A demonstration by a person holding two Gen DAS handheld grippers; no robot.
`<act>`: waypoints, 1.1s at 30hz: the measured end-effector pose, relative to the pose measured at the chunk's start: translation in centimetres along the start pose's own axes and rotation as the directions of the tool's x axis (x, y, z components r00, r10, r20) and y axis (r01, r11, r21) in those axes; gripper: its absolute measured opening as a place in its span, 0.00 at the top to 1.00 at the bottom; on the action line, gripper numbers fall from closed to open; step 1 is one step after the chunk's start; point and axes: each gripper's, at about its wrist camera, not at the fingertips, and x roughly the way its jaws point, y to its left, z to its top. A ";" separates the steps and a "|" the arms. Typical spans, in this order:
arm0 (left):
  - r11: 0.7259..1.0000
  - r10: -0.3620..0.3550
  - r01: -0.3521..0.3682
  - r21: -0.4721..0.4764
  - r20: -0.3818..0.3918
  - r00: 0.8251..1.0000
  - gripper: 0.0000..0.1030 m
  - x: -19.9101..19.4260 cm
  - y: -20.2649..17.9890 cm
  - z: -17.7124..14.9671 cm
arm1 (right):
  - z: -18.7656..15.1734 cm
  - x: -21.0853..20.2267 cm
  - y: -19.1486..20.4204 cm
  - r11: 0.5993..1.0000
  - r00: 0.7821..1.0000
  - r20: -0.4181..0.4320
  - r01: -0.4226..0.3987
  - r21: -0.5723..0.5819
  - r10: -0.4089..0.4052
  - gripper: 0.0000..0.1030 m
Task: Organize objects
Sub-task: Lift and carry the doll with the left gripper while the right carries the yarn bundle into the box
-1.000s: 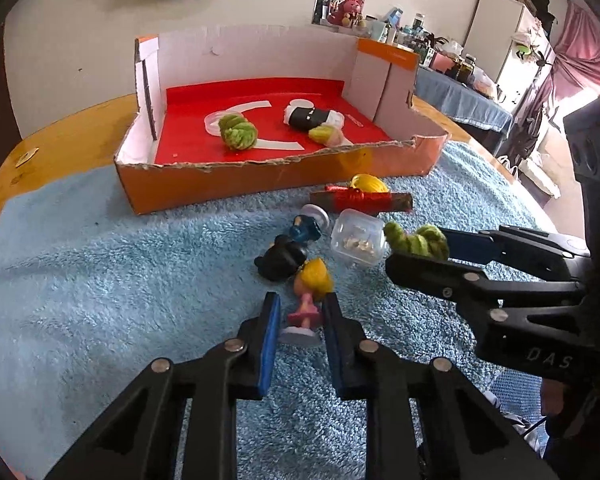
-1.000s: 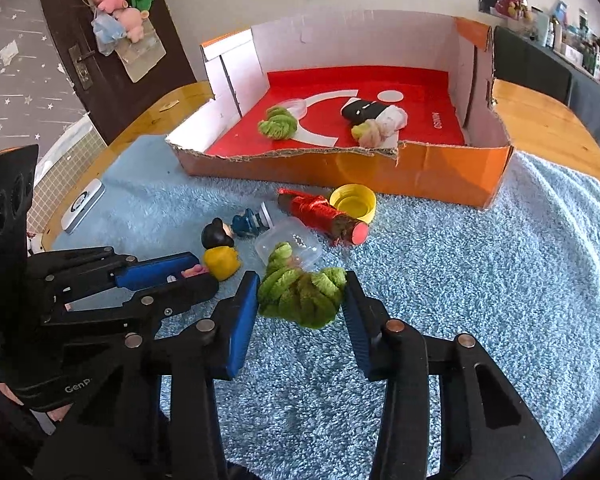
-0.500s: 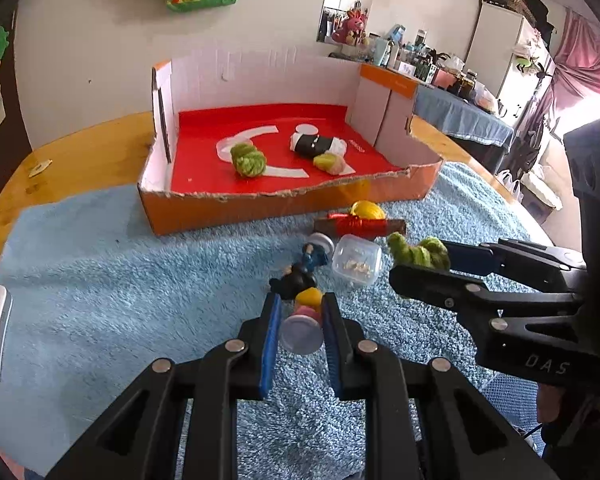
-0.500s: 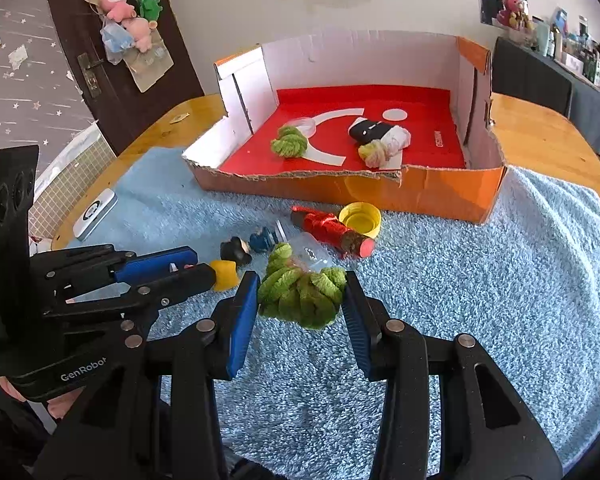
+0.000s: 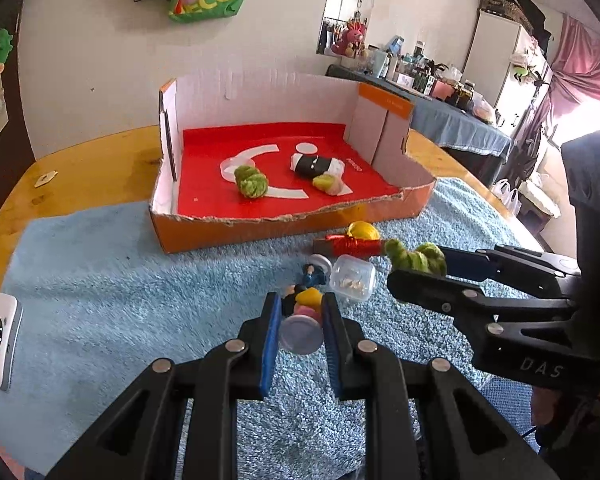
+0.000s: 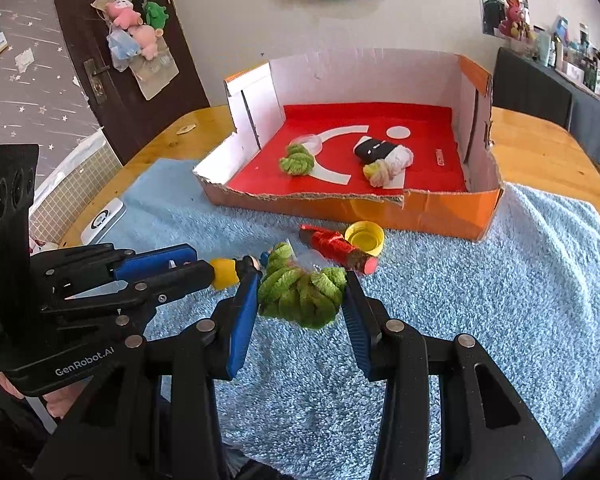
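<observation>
My left gripper (image 5: 300, 308) is shut on a small figurine (image 5: 302, 322) with a yellow head, pink body and grey round base, held just above the blue towel (image 5: 100, 280). To its right, my right gripper (image 6: 302, 280) is shut on a green yarn bundle (image 6: 300, 294), also held off the towel. Beyond both stands an orange cardboard box (image 5: 292, 224) with a red floor. It holds another green yarn bundle (image 5: 251, 180), a black-and-white roll (image 5: 316, 164) and a yellow-pink bundle (image 5: 328, 182).
Between the grippers and the box lie a red foil cylinder (image 5: 348, 245), a yellow cap (image 5: 363, 230), a clear plastic container (image 5: 352, 278) and a blue figurine (image 5: 314, 274). A white device (image 5: 0, 338) rests at the towel's left edge on the wooden table (image 5: 80, 160).
My left gripper has lifted the figurine off the towel, so its round base now faces the camera. The right gripper keeps its hold on the green yarn and has hardly moved.
</observation>
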 end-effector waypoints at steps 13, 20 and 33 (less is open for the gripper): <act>1.000 0.006 -0.006 0.001 0.045 0.999 0.79 -1.0 0.1 1.8 | 1.0 -0.5 0.2 1.000 1.000 0.023 0.000 -0.012 0.000 0.62; 1.000 0.009 -0.009 0.004 0.066 0.998 0.79 -1.3 0.0 2.9 | 1.6 -0.6 0.0 1.000 1.000 0.031 0.002 -0.018 -0.001 0.62; 1.000 0.015 -0.016 0.005 0.086 0.996 0.79 -1.1 0.0 5.0 | 3.0 -0.6 -0.5 1.000 0.999 0.041 0.000 -0.019 0.001 0.62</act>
